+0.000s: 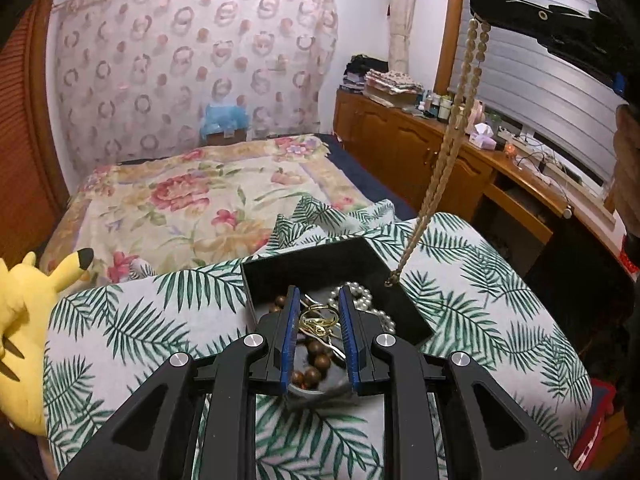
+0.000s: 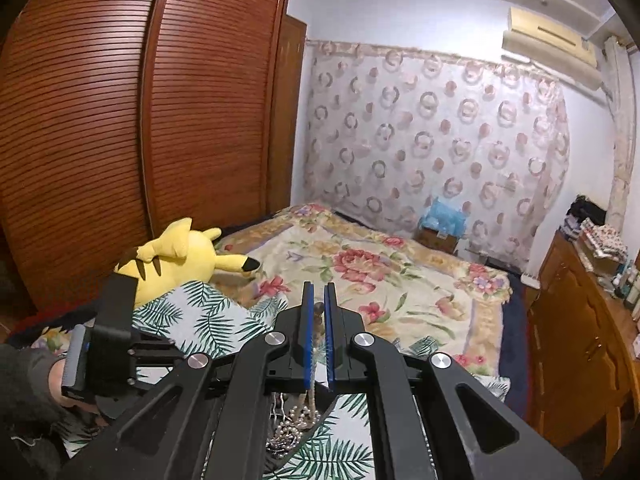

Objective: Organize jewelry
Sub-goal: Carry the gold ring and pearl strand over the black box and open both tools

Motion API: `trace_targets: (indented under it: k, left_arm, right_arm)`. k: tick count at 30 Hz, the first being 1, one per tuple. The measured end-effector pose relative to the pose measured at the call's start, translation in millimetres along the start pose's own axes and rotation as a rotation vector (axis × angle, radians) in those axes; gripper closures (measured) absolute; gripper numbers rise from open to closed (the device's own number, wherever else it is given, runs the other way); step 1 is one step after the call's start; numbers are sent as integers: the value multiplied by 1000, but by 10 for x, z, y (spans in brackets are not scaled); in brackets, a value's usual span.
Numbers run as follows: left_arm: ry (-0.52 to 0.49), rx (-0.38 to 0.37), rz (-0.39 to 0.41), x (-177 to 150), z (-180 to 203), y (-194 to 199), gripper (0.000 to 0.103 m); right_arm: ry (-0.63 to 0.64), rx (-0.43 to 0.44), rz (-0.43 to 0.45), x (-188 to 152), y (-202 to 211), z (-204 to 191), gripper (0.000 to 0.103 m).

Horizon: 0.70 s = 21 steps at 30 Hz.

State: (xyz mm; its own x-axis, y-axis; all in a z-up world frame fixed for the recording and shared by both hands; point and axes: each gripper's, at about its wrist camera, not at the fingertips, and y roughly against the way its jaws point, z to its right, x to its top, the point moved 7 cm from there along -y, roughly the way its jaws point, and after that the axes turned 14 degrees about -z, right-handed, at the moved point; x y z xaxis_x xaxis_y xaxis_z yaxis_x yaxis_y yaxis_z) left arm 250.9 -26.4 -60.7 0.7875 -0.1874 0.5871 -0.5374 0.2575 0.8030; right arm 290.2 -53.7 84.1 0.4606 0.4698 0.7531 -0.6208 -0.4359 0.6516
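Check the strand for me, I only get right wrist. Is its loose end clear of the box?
Observer: Can't confirm. Left wrist shows the tan bead necklace hanging from the right gripper, its clasp end right at the black box's right rim.
Operator: What's inside?
Observer: A pearl strand, brown wooden beads and a gold piece.
Operator: Left fingers?
Observer: The left gripper has them apart over the box's near corner; whether they grip it, I can't tell.

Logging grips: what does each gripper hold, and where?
Right gripper pinches the beige bead necklace at its top loop. Left gripper clamps the black jewelry box's near wall.
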Motion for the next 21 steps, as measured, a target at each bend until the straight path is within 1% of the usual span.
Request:
trace_targets:
  k: [8, 14, 18, 21]
  left_arm:
    - [6, -3, -31, 113, -96, -192, 84]
    - [11, 2, -42, 178, -126, -272, 84]
    - [18, 1, -53, 195, -159, -334, 84]
    - [22, 1, -61, 191, -173, -374, 84]
  right_arm:
    - [7, 43, -70, -124, -437, -70, 97]
    - [-11, 65, -99, -220, -630, -69, 97]
    - [-28, 74, -138, -374, -791, -76, 97]
    - [-50, 85, -178, -562, -944, -92, 97]
